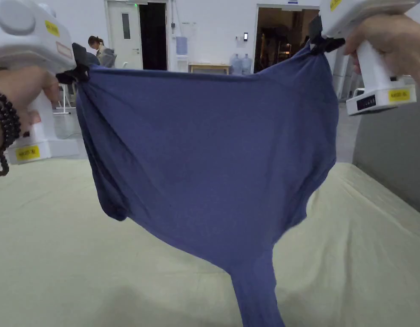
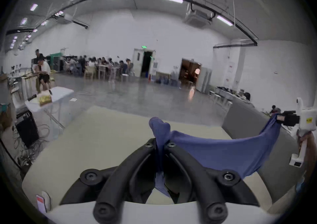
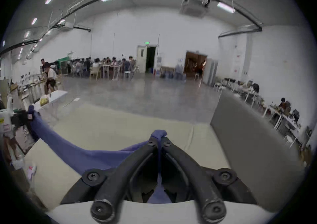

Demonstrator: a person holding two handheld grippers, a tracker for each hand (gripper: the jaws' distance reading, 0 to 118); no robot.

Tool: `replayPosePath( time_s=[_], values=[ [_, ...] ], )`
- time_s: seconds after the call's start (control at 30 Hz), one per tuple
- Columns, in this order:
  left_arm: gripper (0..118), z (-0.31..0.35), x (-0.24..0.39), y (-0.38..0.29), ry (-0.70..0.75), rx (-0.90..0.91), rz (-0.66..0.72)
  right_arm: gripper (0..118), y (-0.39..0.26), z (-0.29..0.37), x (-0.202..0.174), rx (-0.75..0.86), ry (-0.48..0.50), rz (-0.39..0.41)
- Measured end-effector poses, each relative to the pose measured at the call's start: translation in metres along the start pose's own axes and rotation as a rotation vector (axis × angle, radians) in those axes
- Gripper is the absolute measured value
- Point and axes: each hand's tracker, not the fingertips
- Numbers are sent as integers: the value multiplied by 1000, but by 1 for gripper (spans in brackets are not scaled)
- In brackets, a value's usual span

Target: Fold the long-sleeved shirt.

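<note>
From my head view I hold the blue long-sleeved shirt (image 1: pixel 213 162) spread wide in the air above the pale yellow table (image 1: pixel 56 255), my left claw (image 1: pixel 79 70) pinching one corner at ten o'clock and my right claw (image 1: pixel 322 42) pinching the other at one o'clock. This view gives me the full hang of the cloth: the top edge runs nearly taut between the two claws with a slight sag, the body drapes down in soft folds, and it narrows to a long strip that drops toward six o'clock and reaches the table. A rounded fold bulges at the lower left side, near eight o'clock. The left gripper view adds what my head cannot see: my left claw (image 2: pixel 161 145) has both jaws pressed together on a bunched tuft of fabric that pokes out past the tips, and the cloth sweeps off toward three o'clock, where the right claw (image 2: pixel 281 118) grips it. The right gripper view mirrors this: my right claw (image 3: pixel 159 140) is clamped on a small knob of blue cloth, and the shirt swings away toward nine o'clock to the left claw (image 3: pixel 30 116). A grey panel (image 3: pixel 248 133) stands by the table's edge at three o'clock, and a big hall with seated people (image 3: pixel 106 64) lies beyond at twelve.
</note>
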Motion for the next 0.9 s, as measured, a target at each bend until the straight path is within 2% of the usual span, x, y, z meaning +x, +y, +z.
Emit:
replayPosePath(
  time_s=[0.17,0.23,0.33,0.47,0.73,0.9],
  values=[
    [0,5,12,46,-5,43,19,0,45,13,2,145,-76,-18],
    [0,7,15,50,-15,58,11,0,54,10,5,148,-95,-25],
    [0,-9,14,44,-8,32,-33,0,50,8,10,114,-59,-53],
    [0,-24,5,6,-16,-21,-30,0,6,-9,11,75,-38,-35],
    [0,-63,-12,-111,-4,-211,-45,0,-113,-72,12,-99,26,-86],
    [0,-47,-24,-151,-16,-253,-13,0,-158,-53,9,-129,52,-114]
  ],
)
